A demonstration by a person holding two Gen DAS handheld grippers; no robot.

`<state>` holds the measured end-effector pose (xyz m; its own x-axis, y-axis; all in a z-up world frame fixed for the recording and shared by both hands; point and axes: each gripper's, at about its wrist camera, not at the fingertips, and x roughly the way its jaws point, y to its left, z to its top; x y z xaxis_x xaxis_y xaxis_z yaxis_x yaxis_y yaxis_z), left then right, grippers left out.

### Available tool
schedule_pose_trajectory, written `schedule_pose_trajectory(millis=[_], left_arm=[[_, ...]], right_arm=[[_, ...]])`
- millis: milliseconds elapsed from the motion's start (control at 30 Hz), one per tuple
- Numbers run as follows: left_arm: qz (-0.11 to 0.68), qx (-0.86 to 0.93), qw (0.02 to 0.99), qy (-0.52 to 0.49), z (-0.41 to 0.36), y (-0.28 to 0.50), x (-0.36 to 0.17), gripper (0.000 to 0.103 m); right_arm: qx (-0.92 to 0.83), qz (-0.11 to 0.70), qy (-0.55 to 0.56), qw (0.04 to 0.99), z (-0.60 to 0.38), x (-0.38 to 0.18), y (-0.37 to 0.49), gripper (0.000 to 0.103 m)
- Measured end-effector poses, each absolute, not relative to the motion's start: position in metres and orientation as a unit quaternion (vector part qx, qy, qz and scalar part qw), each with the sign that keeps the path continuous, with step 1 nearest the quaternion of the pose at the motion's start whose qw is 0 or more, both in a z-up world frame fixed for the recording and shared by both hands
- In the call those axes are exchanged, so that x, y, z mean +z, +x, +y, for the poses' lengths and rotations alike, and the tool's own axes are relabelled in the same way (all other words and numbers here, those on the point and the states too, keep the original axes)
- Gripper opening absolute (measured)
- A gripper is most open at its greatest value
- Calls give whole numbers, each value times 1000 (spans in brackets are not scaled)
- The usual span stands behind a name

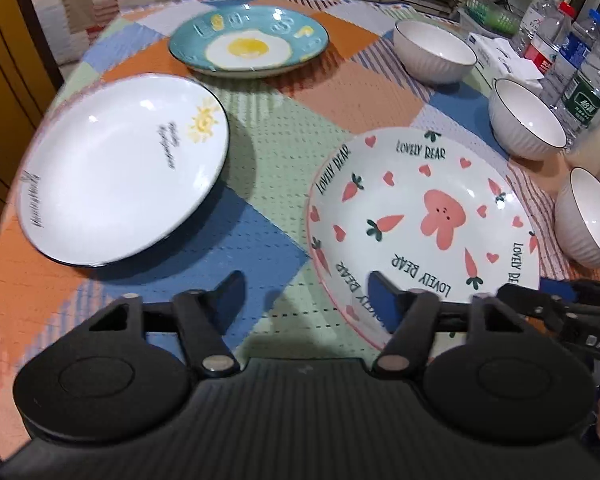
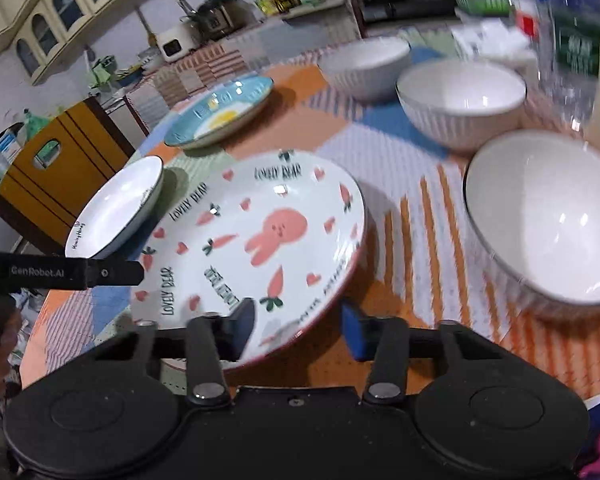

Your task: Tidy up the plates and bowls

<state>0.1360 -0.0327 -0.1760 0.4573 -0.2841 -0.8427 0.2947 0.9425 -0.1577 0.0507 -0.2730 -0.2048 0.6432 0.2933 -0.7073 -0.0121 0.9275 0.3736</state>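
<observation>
both claws are down at the near edge of the round table with the patchwork cloth in orange, blue and green squares (image 1: pixel 276 168).

left gripper (image 1: pixel 306 300): jaws sit partway apart, not wide. its right finger (image 1: pixel 384 300) overlaps the near rim of the white plate with the pink rabbit, carrots and "lovely bear" lettering (image 1: pixel 424 216), the left finger (image 1: pixel 230 300) is over bare cloth beside it. i can't tell if the pad actually touches the rim, and nothing is pinched between the two pads.

right gripper (image 2: pixel 298 326): jaws are narrower, and the near rim of the same rabbit plate (image 2: pixel 260 236) runs into the gap between them. the left finger (image 2: pixel 240 328) lies over the plate's inside and the blue-padded right finger (image 2: pixel 354 332) is just outside the rim. the frame is blurry, and there's still a sliver of gap on the right side, so it doesn't look clamped.

where the rest sits:
- plain white plate with a small yellow sun and script writing (image 1: pixel 124 168), left of the rabbit plate, apart from it
- blue plate painted with a fried egg (image 1: pixel 248 40), further back
- three white ribbed bowls with dark rims in a row along the right: far (image 1: pixel 434 54), middle (image 1: pixel 526 118), near (image 1: pixel 588 216), none stacked
- clear plastic water bottles (image 1: pixel 580 68) behind the bowls
</observation>
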Motion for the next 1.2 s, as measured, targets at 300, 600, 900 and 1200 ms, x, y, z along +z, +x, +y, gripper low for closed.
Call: schedule_pose_trajectory(millis=[300, 600, 900, 1200], left_arm=[[507, -198, 839, 2, -51, 139, -186, 18], [471, -203, 858, 21, -55, 154, -156, 18], [483, -185, 856, 1, -57, 217, -161, 18], [502, -173, 847, 11, -66, 247, -187, 19]], right_arm=[[106, 405, 191, 888, -283, -218, 57, 26], [132, 386, 188, 893, -292, -203, 74, 26], [130, 375, 165, 903, -290, -191, 120, 26], [109, 410, 170, 890, -283, -213, 147, 27]])
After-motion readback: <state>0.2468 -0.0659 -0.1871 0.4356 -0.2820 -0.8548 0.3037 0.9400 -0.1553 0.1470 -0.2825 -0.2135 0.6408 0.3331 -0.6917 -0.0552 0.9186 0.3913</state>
